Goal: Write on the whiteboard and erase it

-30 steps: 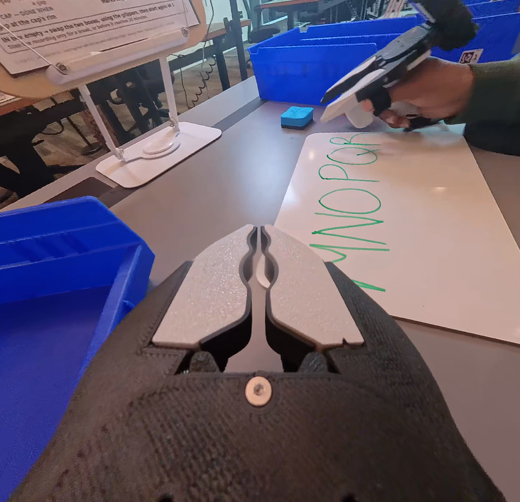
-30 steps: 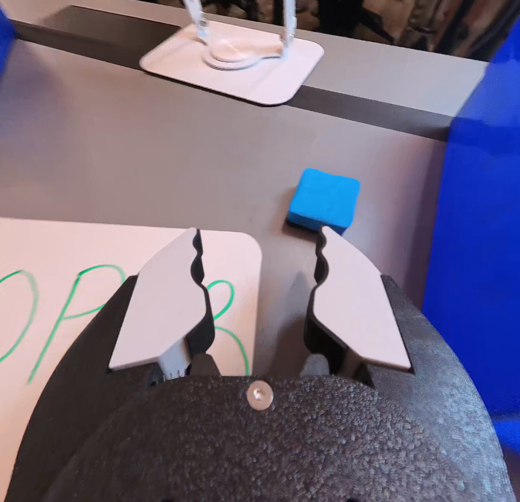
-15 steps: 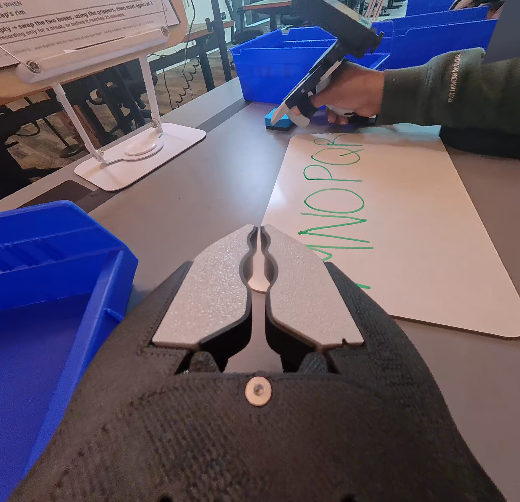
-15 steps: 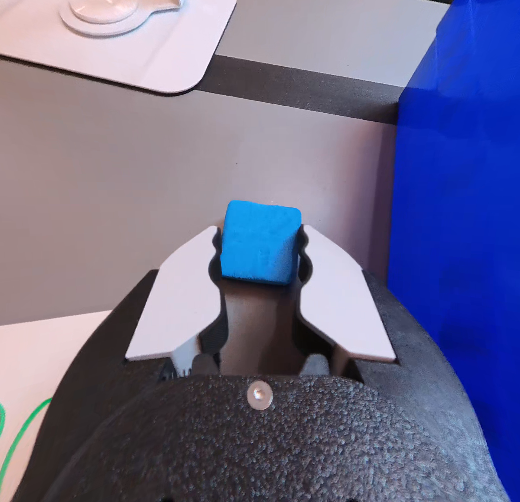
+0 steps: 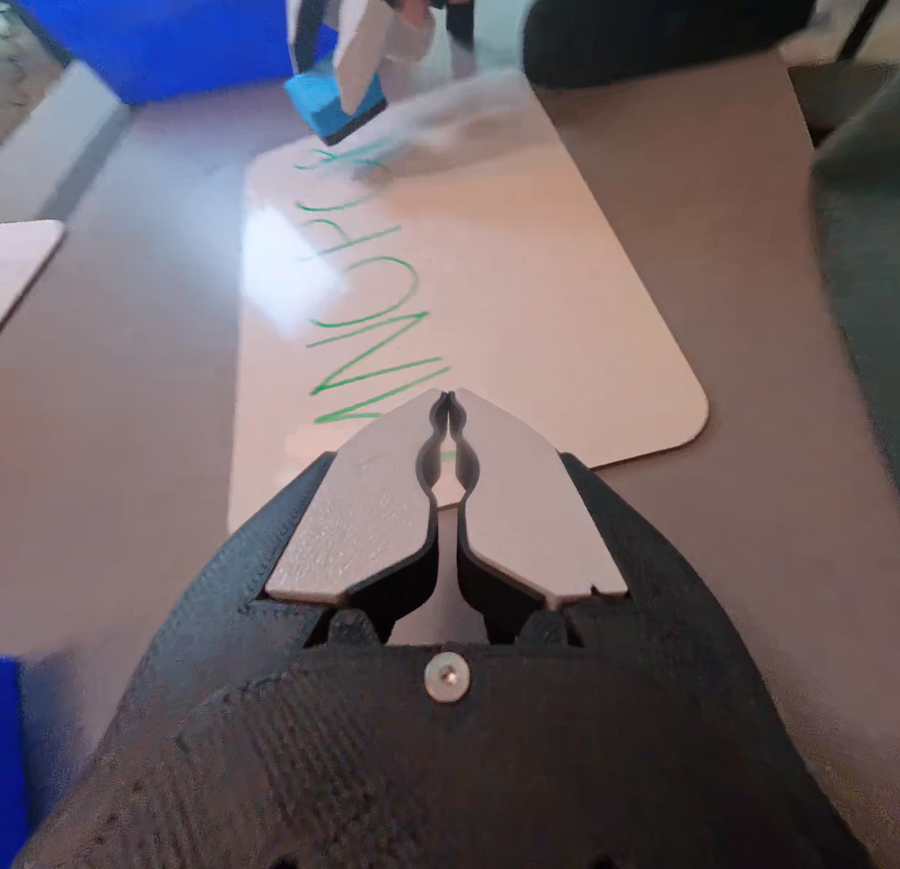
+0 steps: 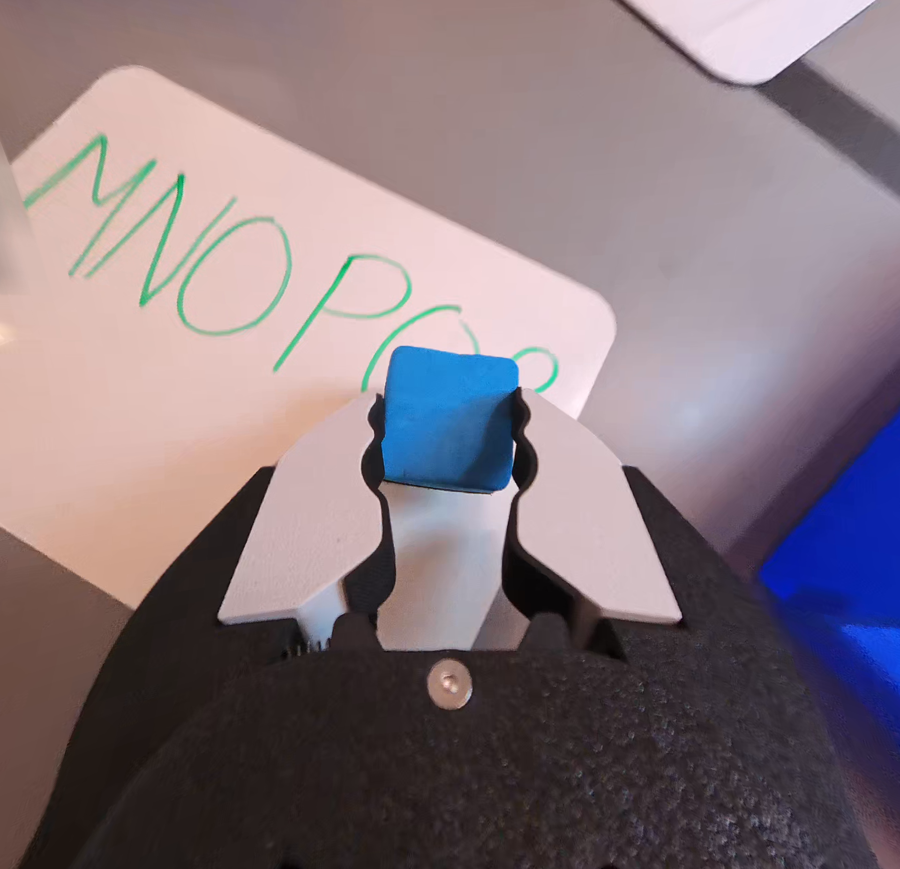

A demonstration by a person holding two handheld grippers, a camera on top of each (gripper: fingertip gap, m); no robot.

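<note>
A white whiteboard [image 5: 511, 309] with green letters lies flat on the grey table; it also shows in the right wrist view [image 6: 170, 407]. My right gripper [image 6: 448, 397] is shut on a blue eraser [image 6: 445, 431] and holds it over the last green letters at the board's end. In the left wrist view the same eraser [image 5: 336, 105] shows at the board's far end, held between the right gripper's fingers [image 5: 360, 61]. My left gripper [image 5: 448, 395] is shut and empty, over the near end of the board.
A blue bin [image 5: 160, 27] stands beyond the board's far end; it also shows at the right edge of the right wrist view [image 6: 837, 543]. A white stand base [image 6: 750, 12] lies at the back. A dark sleeve [image 5: 672, 22] rests past the far right corner.
My right gripper shut on the eraser, lifted it off the table and carried it over the board's last letters. My left gripper swung right, over the board's near end.
</note>
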